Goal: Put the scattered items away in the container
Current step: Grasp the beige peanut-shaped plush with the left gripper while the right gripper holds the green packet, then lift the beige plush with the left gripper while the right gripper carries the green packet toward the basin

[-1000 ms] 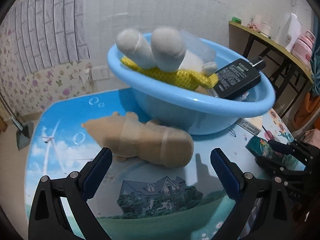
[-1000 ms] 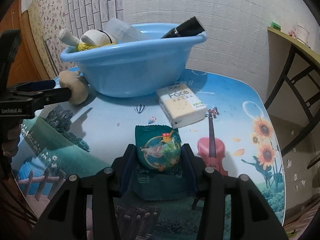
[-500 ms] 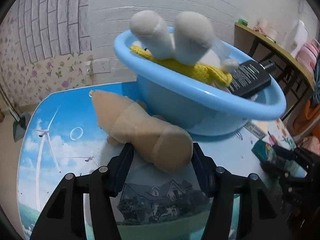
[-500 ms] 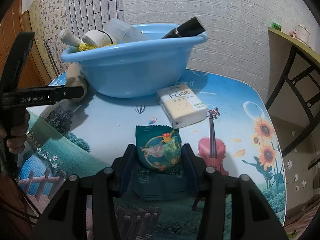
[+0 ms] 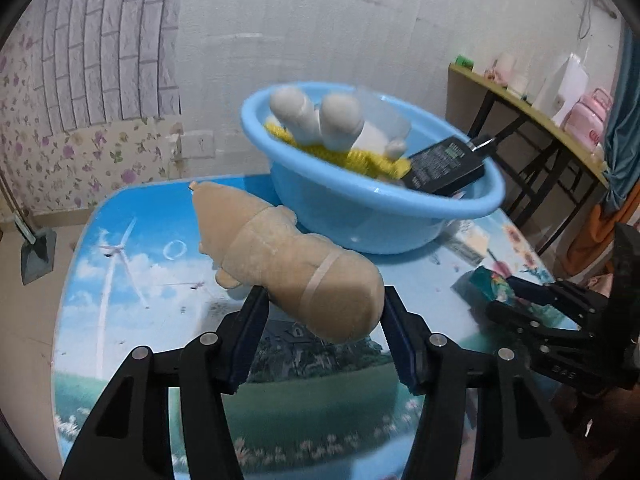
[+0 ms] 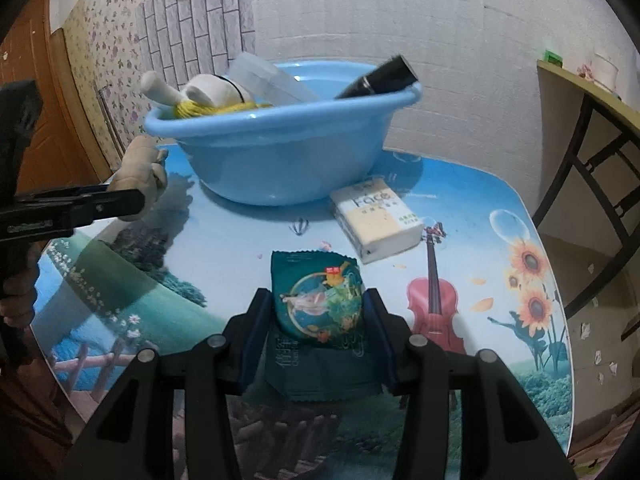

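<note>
My left gripper (image 5: 324,304) is shut on a tan plush toy (image 5: 280,248) and holds it just above the picture-printed table (image 5: 140,264), in front of the blue basin (image 5: 360,220). The right wrist view shows the same toy (image 6: 140,164) left of the basin (image 6: 280,160). A white plush in yellow knit (image 5: 320,120), a clear cup and a black bottle (image 5: 444,164) lie in the basin. My right gripper (image 6: 318,304) has a green snack packet (image 6: 318,292) on the table between its pads, and its jaws are closing on it.
A cream tissue pack (image 6: 376,216) lies on the table to the right of the basin. A side table (image 5: 520,96) with jars stands at the right wall. A dustpan (image 5: 36,248) leans on the floor at the left. A person's hand (image 6: 16,304) holds the left gripper's handle.
The left gripper's jaws went from wide open to shut on the tan plush toy, then raised it off the table. The right gripper and the snack packet stayed in place.
</note>
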The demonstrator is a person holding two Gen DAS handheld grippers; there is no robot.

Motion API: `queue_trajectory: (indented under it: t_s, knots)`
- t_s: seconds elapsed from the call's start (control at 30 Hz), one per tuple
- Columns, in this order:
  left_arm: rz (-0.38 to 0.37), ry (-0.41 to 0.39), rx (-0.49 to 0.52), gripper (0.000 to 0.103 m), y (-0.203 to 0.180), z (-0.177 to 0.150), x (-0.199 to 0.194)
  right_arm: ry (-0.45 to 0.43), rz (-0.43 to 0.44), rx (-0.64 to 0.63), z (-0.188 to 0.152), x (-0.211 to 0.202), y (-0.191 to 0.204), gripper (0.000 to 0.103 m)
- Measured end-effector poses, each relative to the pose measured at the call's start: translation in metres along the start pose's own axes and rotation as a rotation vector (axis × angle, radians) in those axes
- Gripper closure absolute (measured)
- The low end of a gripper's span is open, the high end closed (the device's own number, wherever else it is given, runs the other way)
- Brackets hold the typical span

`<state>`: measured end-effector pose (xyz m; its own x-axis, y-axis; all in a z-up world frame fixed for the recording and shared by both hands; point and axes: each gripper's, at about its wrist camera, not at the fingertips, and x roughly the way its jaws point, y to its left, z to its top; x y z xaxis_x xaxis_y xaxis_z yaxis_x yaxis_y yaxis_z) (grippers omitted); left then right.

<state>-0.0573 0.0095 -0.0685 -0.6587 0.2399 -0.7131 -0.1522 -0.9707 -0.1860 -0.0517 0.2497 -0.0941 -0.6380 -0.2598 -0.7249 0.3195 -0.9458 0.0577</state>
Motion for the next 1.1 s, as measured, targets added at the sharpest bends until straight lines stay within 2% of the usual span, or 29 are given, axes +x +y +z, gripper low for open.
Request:
queue_trajectory:
  t_s: [0.2, 0.43, 0.6, 0.73, 0.8, 0.87, 0.93, 0.97, 1.0, 1.1]
  knots:
    - [0.02, -0.079, 0.037, 0.047, -0.008, 0.007, -0.033, -0.039, 0.026, -0.01, 0.009, -0.014, 0.009, 0.057]
    - [-0.018, -0.118, 0.059, 0.047, -0.021, 0.019, -0.057, -0.102, 0.057, -0.041, 0.021, -0.036, 0.023, 0.058]
    - [-0.024, -0.159, 0.091, 0.054, -0.031, 0.026, -0.065, -0.187, 0.12, -0.035, 0.032, -0.058, 0.027, 0.058]
    - [-0.023, -0.179, 0.117, 0.055, -0.037, 0.034, -0.06, -0.219, 0.121, -0.045, 0.044, -0.058, 0.031, 0.058]
    - [-0.007, -0.168, 0.123, 0.055, -0.04, 0.035, -0.054, -0.216, 0.121, -0.046, 0.048, -0.053, 0.032, 0.058]
    - [-0.026, -0.137, 0.133, 0.054, -0.04, 0.032, -0.049, -0.21, 0.119, -0.047, 0.051, -0.048, 0.034, 0.058]
    - [-0.035, -0.098, 0.148, 0.046, -0.041, 0.024, -0.042, -0.209, 0.119, -0.047, 0.048, -0.047, 0.033, 0.058]
    - [-0.03, -0.082, 0.155, 0.038, -0.04, 0.019, -0.039, -0.205, 0.116, -0.046, 0.047, -0.046, 0.033, 0.058]
    - [-0.022, -0.056, 0.167, 0.033, -0.041, 0.012, -0.033, -0.198, 0.114, -0.043, 0.046, -0.045, 0.031, 0.058]
    - [-0.012, 0.027, 0.186, 0.029, -0.044, -0.001, -0.015, -0.167, 0.109, -0.017, 0.041, -0.037, 0.023, 0.058]
